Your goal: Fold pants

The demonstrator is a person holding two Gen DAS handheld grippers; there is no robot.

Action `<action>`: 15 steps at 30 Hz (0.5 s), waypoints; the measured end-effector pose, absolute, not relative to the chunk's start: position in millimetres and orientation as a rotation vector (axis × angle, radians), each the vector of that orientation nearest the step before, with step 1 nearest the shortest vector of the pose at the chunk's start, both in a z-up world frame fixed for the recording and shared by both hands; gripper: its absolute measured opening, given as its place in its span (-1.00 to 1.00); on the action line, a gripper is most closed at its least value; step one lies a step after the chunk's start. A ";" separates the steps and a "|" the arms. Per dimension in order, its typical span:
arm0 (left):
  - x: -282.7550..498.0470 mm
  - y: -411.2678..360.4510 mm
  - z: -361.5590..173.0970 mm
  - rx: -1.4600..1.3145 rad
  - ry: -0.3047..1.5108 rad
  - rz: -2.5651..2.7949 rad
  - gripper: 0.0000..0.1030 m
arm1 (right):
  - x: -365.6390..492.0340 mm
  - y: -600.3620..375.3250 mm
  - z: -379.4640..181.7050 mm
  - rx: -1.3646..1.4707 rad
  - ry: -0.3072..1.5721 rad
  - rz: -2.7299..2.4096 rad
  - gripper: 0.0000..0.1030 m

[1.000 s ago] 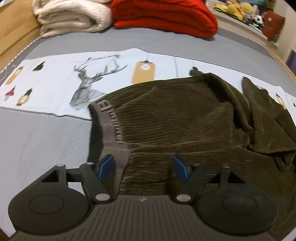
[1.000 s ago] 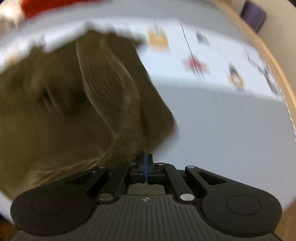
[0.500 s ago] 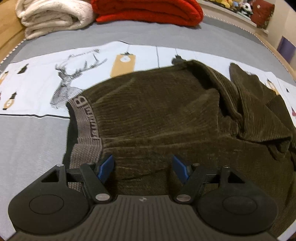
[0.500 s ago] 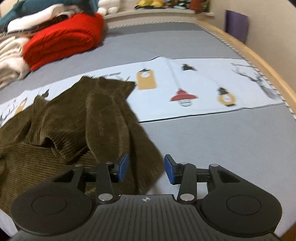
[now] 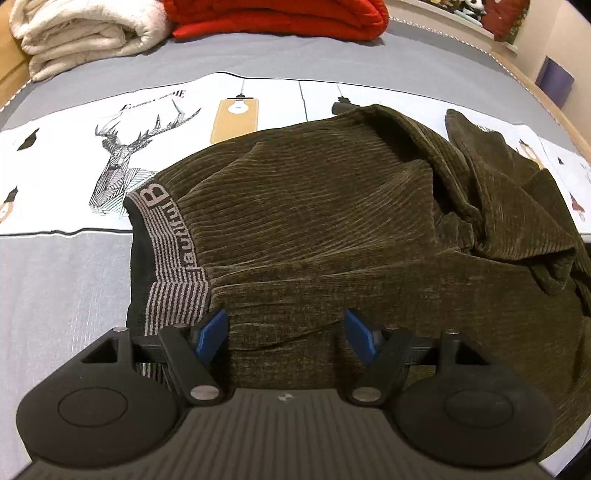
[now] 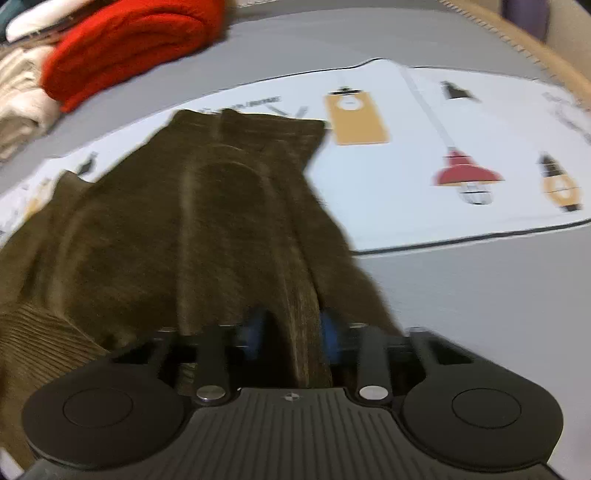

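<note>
Dark olive corduroy pants [image 5: 332, 229] lie rumpled on the bed, with a grey striped lettered waistband [image 5: 173, 251] at the left and the legs bunched toward the right. My left gripper [image 5: 286, 332] is open, hovering over the near edge of the pants just right of the waistband. In the blurred right wrist view the pant legs [image 6: 207, 221] stretch away from me. My right gripper [image 6: 290, 338] is open with a ridge of the pant fabric lying between its blue pads.
A grey bed cover with a white printed panel [image 5: 122, 122] showing a deer and lamps lies under the pants. A folded cream blanket [image 5: 74, 33] and red blanket [image 5: 280, 14] sit at the far side. The wooden bed edge [image 6: 517, 40] runs at the right.
My right gripper, shut on the pants a second ago, opened and has now moved left over the pant leg, with fabric between its fingers. The left gripper stayed open, shifting slightly over the waistband area.
</note>
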State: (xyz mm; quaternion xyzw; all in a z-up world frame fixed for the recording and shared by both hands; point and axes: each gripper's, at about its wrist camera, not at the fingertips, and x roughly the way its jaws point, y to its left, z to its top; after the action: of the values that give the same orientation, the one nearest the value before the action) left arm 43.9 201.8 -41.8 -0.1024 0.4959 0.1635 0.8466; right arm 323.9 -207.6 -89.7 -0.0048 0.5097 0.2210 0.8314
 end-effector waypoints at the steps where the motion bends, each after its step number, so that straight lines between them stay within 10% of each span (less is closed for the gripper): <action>1: 45.0 201.1 -42.2 -0.210 1.048 0.343 0.46 | 322.0 -203.0 -86.1 -0.024 1.066 0.487 -0.76; 15: 53.1 176.2 -41.4 -0.150 1.067 0.286 0.46 | 233.0 -453.1 -18.2 0.393 0.866 -0.253 -0.85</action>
State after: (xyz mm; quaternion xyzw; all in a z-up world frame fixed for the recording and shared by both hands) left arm 53.1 176.2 -41.4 -0.0712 0.5065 0.1358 0.8485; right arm 233.0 -453.1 -18.2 0.1888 0.4157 -0.1215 0.8814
